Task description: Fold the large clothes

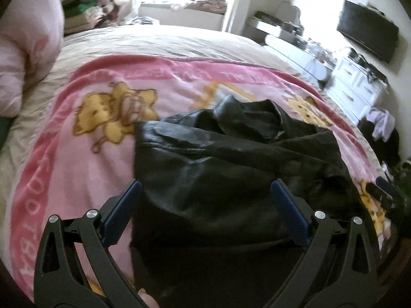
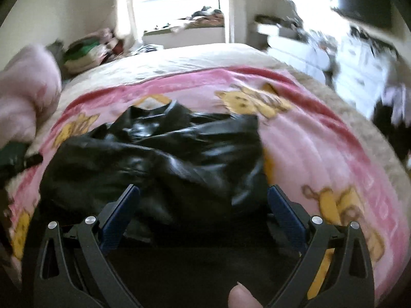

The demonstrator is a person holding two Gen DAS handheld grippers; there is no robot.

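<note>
Black, glossy, leather-like jacket point(image 1: 218, 159) lying crumpled near the middle of a pink fleece blanket with yellow cartoon cats point(image 1: 84, 138), spread over a beige-covered bed point(image 1: 159, 38). Not yet flattened; no fold started.

Left tongs point(image 1: 205, 187): spread wide, holding nothing, poised just above the near left portion of the jacket. Right tongs point(image 2: 203, 192): likewise spread wide and empty, above the near right portion, same jacket point(image 2: 154, 154) between and beyond the blue pads point(image 2: 285, 215). Right view blurred; fine detail unreadable.

Handling, as judged: fairly heavy for a garment, pliable but thick, with creases that spring back. Smooth surface likely slippery against the pads; a thin single layer prone to sliding out.

Recommended hold: a seam, hem or collar edge, where the material is doubled and gives purchase. Left outer edge for the left tongs, right outer edge for the right. Bunched centre to be avoided.
</note>
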